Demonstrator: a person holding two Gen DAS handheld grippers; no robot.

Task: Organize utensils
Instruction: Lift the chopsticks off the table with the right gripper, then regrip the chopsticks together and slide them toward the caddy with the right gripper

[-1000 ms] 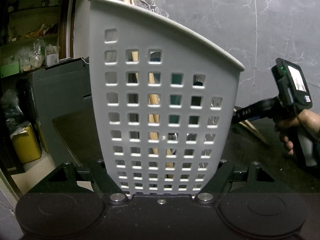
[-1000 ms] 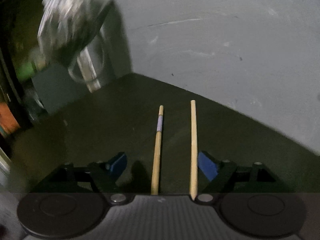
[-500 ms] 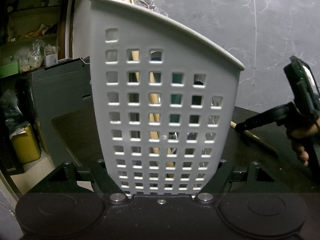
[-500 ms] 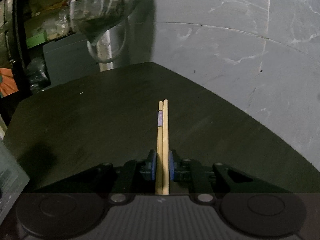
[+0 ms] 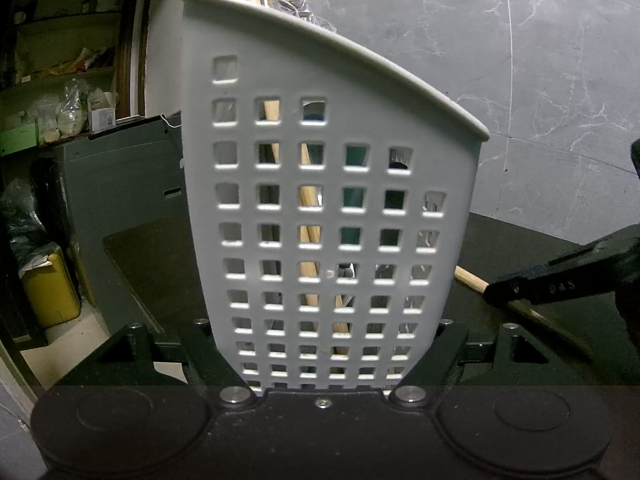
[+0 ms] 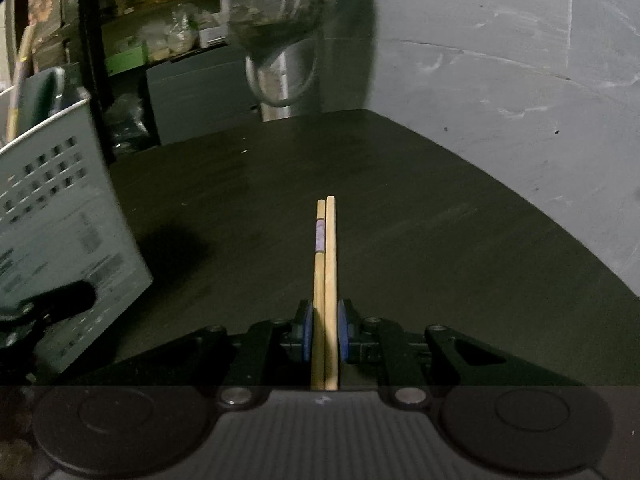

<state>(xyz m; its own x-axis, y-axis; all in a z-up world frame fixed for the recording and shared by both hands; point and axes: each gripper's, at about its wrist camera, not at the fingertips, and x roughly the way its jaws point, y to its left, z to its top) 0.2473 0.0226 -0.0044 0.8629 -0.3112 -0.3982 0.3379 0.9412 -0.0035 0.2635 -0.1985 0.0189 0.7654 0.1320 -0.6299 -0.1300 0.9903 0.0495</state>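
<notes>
Right tool [image 6: 323,330] has just pinched shut on both chopsticks [image 6: 326,280], now pressed together and apparently clear of the table [image 6: 440,240]. Left tool [image 5: 326,360] grips the white utensil basket [image 5: 320,200], tilted, already holding utensils. Pickup done; the drop into the basket likely follows.

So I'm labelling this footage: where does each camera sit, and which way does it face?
Left wrist: sits on the left gripper, facing the white basket it grips; the right gripper shows at the edge.
Right wrist: sits on the right gripper, facing along the chopsticks it holds, over the dark table.
Shared: basket, chopsticks, table, grey wall.
</notes>
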